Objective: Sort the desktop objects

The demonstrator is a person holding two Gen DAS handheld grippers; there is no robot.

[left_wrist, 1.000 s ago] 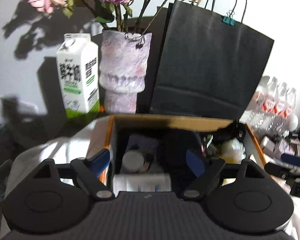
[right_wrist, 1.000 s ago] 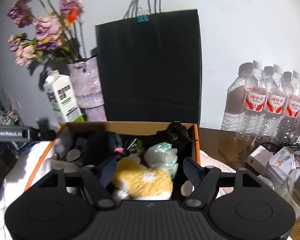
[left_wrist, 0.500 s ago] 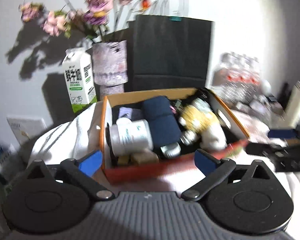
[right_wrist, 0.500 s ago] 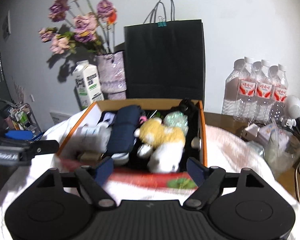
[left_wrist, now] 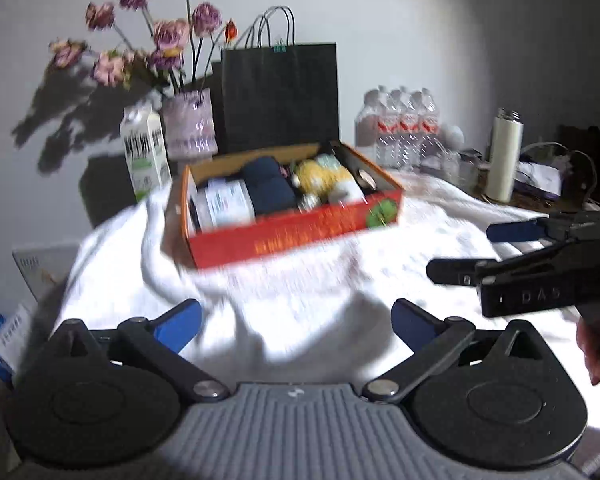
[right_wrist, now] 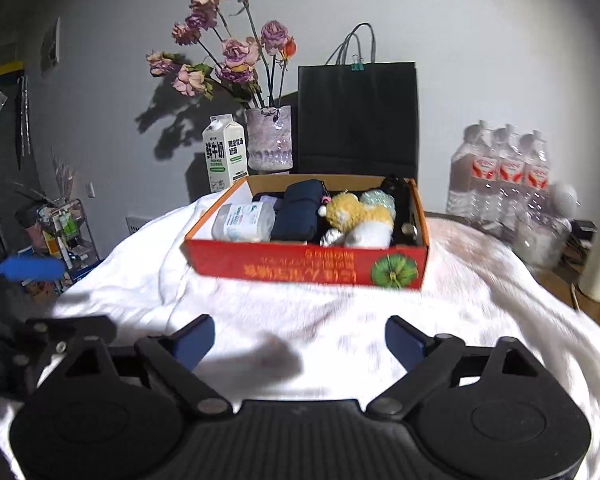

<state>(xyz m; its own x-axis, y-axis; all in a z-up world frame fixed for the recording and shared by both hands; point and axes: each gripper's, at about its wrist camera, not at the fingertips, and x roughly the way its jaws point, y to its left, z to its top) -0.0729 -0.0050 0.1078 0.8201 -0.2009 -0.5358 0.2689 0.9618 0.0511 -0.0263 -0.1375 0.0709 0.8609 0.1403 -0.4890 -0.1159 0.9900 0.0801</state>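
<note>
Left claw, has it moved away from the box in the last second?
Yes. The left claw has pulled back: the box, earlier right under its fingers, now sits well ahead on the white cloth.

surface: white cloth (right_wrist: 300, 312) spread across frame centre
on cloth: red box (right_wrist: 306, 266), centre
behind: milk carton (right_wrist: 225, 152), vase (right_wrist: 269, 142), upper centre

Both grippers' fingers (left_wrist: 180, 322) (right_wrist: 194, 338) apart, empty

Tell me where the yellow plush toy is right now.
The yellow plush toy lies inside the red box, right of centre in the right wrist view, between the navy pouch and the box's right wall.
</note>
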